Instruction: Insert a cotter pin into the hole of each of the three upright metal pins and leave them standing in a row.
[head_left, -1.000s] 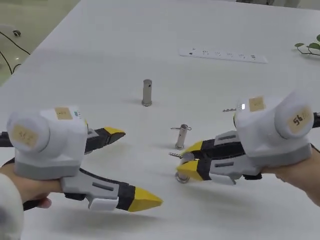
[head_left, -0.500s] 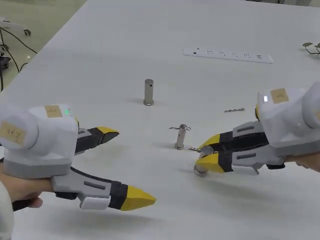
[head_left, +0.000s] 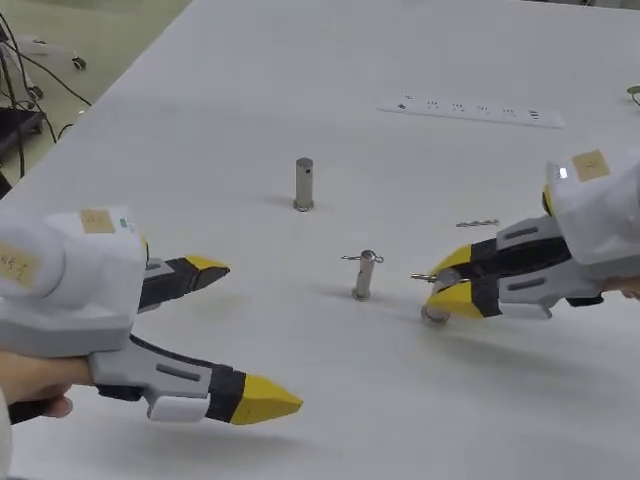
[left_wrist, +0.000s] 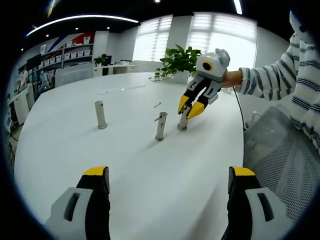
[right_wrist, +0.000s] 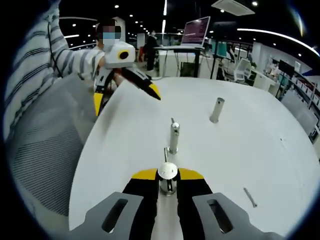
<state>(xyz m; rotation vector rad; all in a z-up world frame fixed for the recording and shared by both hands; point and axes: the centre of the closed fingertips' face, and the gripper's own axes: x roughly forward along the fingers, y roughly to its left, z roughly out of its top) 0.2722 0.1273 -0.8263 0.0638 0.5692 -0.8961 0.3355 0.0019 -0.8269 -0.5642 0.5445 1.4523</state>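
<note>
Though illegible, sticker (head_left: 18, 266) on left gripper (head_left: 250, 335)

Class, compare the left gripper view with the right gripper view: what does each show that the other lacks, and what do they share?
Left gripper view: its own yellow-tipped jaws wide apart, the right gripper shut on a short upright steel pin, a green potted plant behind. Right gripper view: that pin close up between its own jaws, the left gripper open, a pink-lit screen. Shared: the white table, the bare steel pin, the middle steel pin carrying a cotter pin, a loose cotter pin lying flat.
</note>
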